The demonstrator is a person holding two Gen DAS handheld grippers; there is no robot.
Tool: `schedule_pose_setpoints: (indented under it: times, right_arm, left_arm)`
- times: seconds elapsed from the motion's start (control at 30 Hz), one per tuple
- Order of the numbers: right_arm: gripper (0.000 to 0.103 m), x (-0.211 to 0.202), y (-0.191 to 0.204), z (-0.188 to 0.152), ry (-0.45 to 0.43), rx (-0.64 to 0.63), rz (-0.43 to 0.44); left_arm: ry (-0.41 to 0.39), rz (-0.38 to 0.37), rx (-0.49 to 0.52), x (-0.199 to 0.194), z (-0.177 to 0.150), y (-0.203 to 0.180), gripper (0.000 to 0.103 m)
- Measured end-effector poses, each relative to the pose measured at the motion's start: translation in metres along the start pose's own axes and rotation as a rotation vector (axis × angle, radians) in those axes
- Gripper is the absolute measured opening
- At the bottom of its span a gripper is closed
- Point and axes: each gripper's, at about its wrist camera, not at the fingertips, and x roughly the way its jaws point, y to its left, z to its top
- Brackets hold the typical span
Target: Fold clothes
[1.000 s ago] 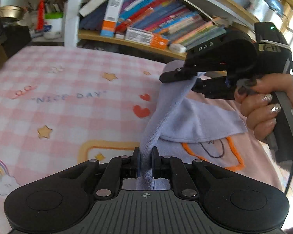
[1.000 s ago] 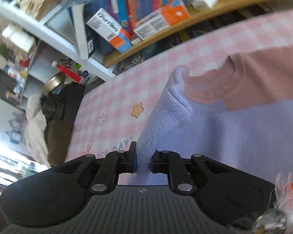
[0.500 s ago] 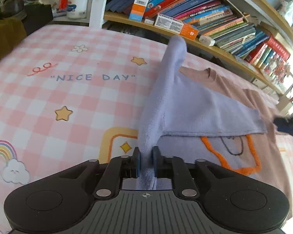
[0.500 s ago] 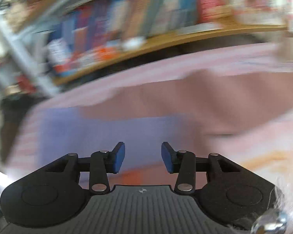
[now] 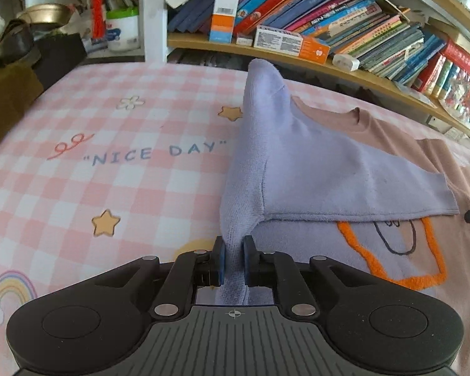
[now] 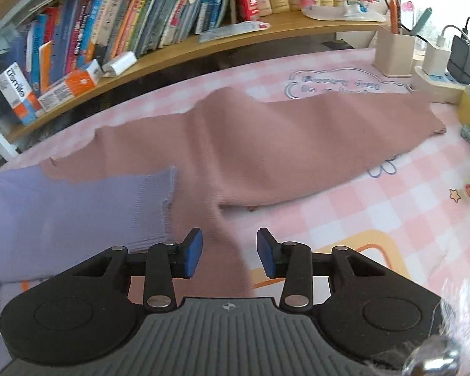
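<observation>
Since the earlier frame, right claw has let go of the lilac sleeve and swung away; it now hovers with jaws spread above the pink body of the sweater. Left claw stays clenched on the sleeve's fold, lifted over the sweater spread on the pink checked worktop, below the bookshelf.

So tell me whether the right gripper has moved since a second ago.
Yes. The right gripper let go of the lilac sleeve and swung right along the bookshelf.
</observation>
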Motion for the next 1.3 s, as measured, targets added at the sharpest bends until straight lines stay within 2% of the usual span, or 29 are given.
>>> schedule_pose_setpoints:
  times: [0.03, 0.07, 0.1, 0.13, 0.17, 0.3, 0.4, 0.53, 0.67, 0.73, 0.87, 1.03, 1.13, 1.3]
  right_arm:
    - [0.03, -0.001, -0.002, -0.002, -0.005, -0.005, 0.019]
    - [0.021, -0.001, -0.002, -0.003, 0.005, -0.009, 0.051]
    - [0.018, 0.0, -0.003, -0.004, 0.009, -0.019, 0.07]
    - [0.009, -0.001, -0.002, -0.004, 0.008, -0.047, 0.071]
    - [0.004, -0.001, -0.002, -0.004, 0.007, -0.078, 0.069]
    - [0.003, -0.008, -0.02, -0.001, -0.041, -0.034, -0.065]
    - [0.004, -0.016, -0.028, -0.006, -0.044, 0.004, -0.099]
    - [0.003, -0.019, -0.007, -0.016, -0.001, -0.039, -0.01]
    - [0.004, -0.02, 0.027, -0.03, 0.056, -0.095, 0.111]
    - [0.003, -0.022, 0.038, -0.035, 0.063, -0.128, 0.136]
    - [0.003, -0.019, 0.024, -0.025, 0.009, -0.103, 0.053]
    - [0.003, -0.014, 0.002, -0.01, -0.032, -0.062, -0.048]
    - [0.003, -0.014, -0.004, -0.009, -0.034, -0.058, -0.048]
    - [0.004, -0.011, 0.0, -0.01, -0.04, -0.078, -0.018]
  left_arm:
    - [-0.001, 0.003, 0.005, 0.001, 0.001, -0.001, 0.01]
    - [-0.003, 0.005, 0.005, 0.001, 0.001, -0.002, 0.01]
    - [-0.004, 0.006, 0.003, 0.002, 0.0, -0.002, 0.009]
    - [-0.004, 0.007, 0.003, 0.002, 0.0, -0.004, 0.009]
    - [-0.003, 0.006, 0.008, 0.002, 0.0, -0.008, 0.009]
    - [0.001, -0.064, 0.064, 0.003, -0.001, -0.036, 0.008]
    - [-0.015, -0.071, 0.107, 0.004, -0.004, -0.055, 0.008]
    - [-0.014, -0.018, 0.035, 0.01, -0.003, -0.032, 0.008]
    - [-0.029, 0.087, -0.008, 0.008, -0.002, -0.007, 0.008]
    - [-0.028, 0.107, -0.026, 0.005, -0.003, 0.003, 0.008]
    - [-0.024, 0.098, -0.007, 0.001, -0.008, 0.0, 0.008]
    - [-0.021, 0.045, 0.009, 0.0, -0.014, -0.019, 0.008]
    - [-0.019, 0.024, 0.02, 0.0, -0.016, -0.028, 0.008]
    - [-0.019, 0.03, -0.005, 0.003, -0.011, -0.018, 0.009]
